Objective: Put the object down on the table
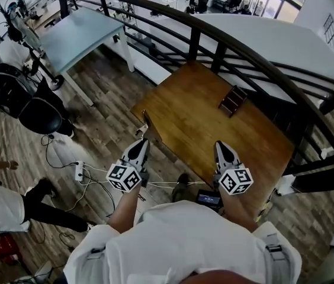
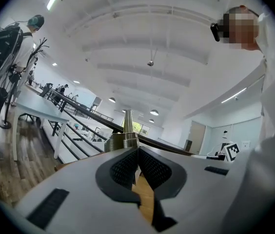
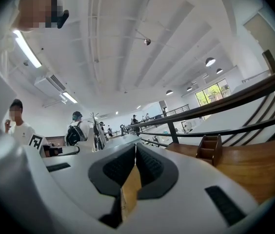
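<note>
A brown wooden table [image 1: 202, 129] lies ahead of me. Both grippers hover over its near edge. My left gripper [image 1: 140, 142] is shut with nothing between its pads, by the table's near left corner. In the left gripper view a ribbed metal piece with a narrow upright neck [image 2: 124, 133] stands just beyond the shut gripper [image 2: 137, 151]. My right gripper [image 1: 221, 146] is also shut and holds nothing. A small dark wooden rack [image 1: 233, 100] stands far across the table, seen low to the right [image 3: 209, 149] past the right gripper [image 3: 135, 146].
A black curved railing [image 1: 238, 46] runs behind and right of the table. A pale blue table [image 1: 81, 31] stands far left. People stand at the left [image 1: 7, 70]. A power strip and cables [image 1: 79, 171] lie on the plank floor near my feet.
</note>
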{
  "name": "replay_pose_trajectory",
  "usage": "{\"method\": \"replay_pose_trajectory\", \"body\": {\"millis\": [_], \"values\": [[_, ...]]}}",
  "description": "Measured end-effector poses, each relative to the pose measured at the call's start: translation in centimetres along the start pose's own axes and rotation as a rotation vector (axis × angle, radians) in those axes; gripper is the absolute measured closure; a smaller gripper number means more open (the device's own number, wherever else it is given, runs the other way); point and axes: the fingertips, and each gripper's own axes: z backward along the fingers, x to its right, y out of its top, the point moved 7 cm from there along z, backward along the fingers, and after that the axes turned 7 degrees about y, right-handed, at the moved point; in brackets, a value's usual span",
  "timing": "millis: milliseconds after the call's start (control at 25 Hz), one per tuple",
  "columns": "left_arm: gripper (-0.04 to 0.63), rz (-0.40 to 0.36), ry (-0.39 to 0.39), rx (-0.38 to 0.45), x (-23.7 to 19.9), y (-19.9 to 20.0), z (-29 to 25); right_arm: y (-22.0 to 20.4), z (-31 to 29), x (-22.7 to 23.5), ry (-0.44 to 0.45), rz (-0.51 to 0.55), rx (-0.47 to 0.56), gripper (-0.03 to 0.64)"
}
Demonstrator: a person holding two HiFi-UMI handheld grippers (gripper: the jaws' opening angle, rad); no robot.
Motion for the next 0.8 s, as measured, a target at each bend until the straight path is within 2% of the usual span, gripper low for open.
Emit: {"method": "replay_pose_trajectory", "body": {"millis": [320,560,800], "values": [[0.572,-0.016,0.007,-0.003,-2.9,4.0,-8.7,2.8,-8.7,5.0,0.035,-0.016,0.023,0.591],[0.572,-0.003,0.001,-0.009,-2.8,4.3,-14.2,3.7,-10.0,9.7,0.014,-0.049,0.052,0.591],[0.572,0.028,-0.02,-0.01,-3.5,6.9,-18.8,4.8,-11.8,12.1,-0.017,-0.08,0.052,0.591]]}}
